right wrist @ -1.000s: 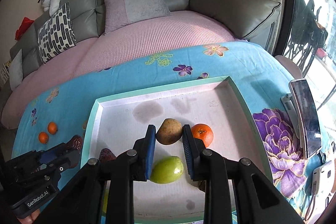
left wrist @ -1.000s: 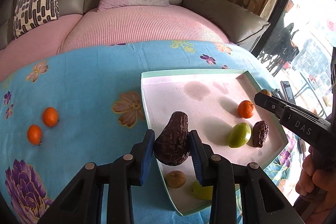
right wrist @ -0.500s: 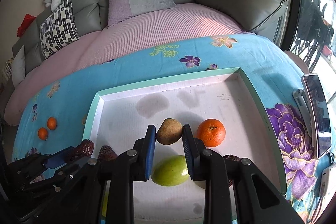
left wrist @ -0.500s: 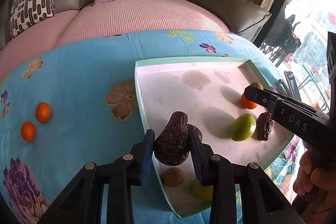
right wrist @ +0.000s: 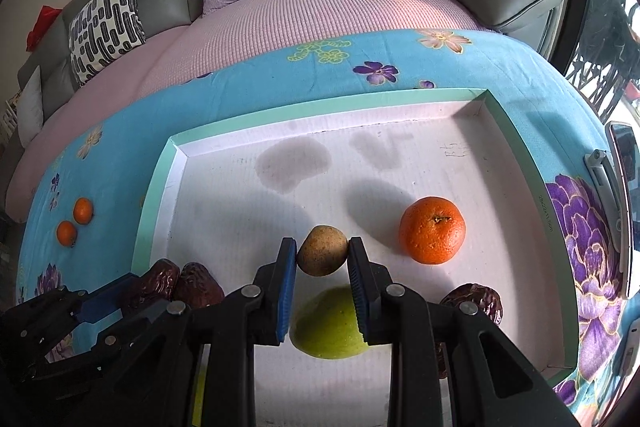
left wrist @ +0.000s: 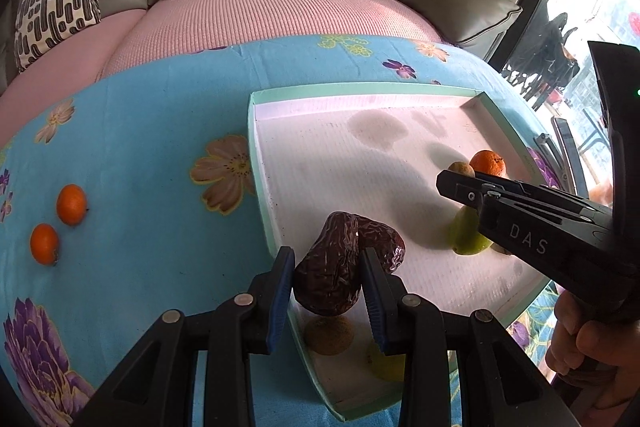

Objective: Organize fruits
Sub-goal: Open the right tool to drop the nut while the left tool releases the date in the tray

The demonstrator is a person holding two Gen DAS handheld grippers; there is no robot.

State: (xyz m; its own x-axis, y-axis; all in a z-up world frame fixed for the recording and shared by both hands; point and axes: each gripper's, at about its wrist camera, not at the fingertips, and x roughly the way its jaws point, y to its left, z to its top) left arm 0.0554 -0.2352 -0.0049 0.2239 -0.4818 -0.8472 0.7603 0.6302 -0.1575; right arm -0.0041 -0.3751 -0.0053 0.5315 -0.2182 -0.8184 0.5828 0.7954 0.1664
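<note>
Over the near left corner of the tray (left wrist: 251, 131), my left hand-held gripper (left wrist: 327, 290) is clenched on a dark, wrinkled date (left wrist: 326, 277), held by its broad lower half with the narrow end pointing away from me. A second date (left wrist: 386, 241) lies on the tray floor just behind it, seemingly touching. I judge the skin leathery and the flesh soft, so it is light and should give a little under the blue pads (left wrist: 280, 291); a firm squeeze across the widest part suits it, and too much pressure would dent it or make it stick to the pads on release.

My right hand-held gripper (right wrist: 323, 269) is clamped on a small brownish fruit (right wrist: 322, 255), possibly a kiwi, pinched across its middle above the tray. It looks firm and light, though its rounded sides could roll out of a loose hold. Below it lies a green fruit (right wrist: 330, 327); an orange (right wrist: 432, 235) stands apart to the right, and a third date (right wrist: 478, 301) lies near the right arm of the gripper.

In the left view, another brown fruit (left wrist: 329, 335) and a yellowish one (left wrist: 386, 363) lie in the tray's near corner under my gripper. Two small oranges (left wrist: 71, 204) remain on the blue flowered cloth (left wrist: 140, 147) covering the worktop, well apart from the tray. I judge those still need collecting. A hand (left wrist: 584, 343) grips the right tool's handle.
</note>
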